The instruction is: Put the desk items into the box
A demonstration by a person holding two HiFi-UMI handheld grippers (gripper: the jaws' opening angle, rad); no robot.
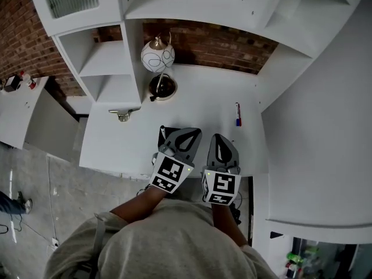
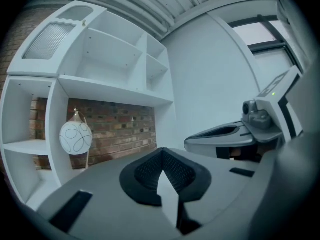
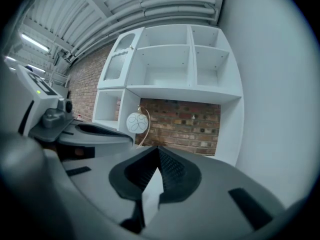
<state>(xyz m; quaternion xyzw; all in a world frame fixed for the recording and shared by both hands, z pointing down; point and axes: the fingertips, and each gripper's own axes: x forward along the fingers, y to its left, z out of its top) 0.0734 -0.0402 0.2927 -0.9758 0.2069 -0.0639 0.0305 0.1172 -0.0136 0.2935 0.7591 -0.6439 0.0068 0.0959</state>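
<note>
1. A white counter (image 1: 197, 92) sits under white shelves (image 1: 110, 63), with a red brick wall (image 1: 215, 45) behind.
2. A red-and-blue marker pen (image 1: 237, 114) lies on the counter, just beyond the grippers.
3. The left hand-held gripper (image 1: 195, 132) and the right hand-held gripper (image 1: 220, 136) hover side by side, both closed and empty.

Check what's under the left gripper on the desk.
Only a black item's corner shows on the white desk beside the left gripper; the rest is covered, so unidentifiable.

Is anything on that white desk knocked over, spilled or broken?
Nothing stands out. The globe lamp stands upright at the back of the desk, a pen lies flat to the right, a small metal item sits near the left edge. No spill or damage shows.
</note>
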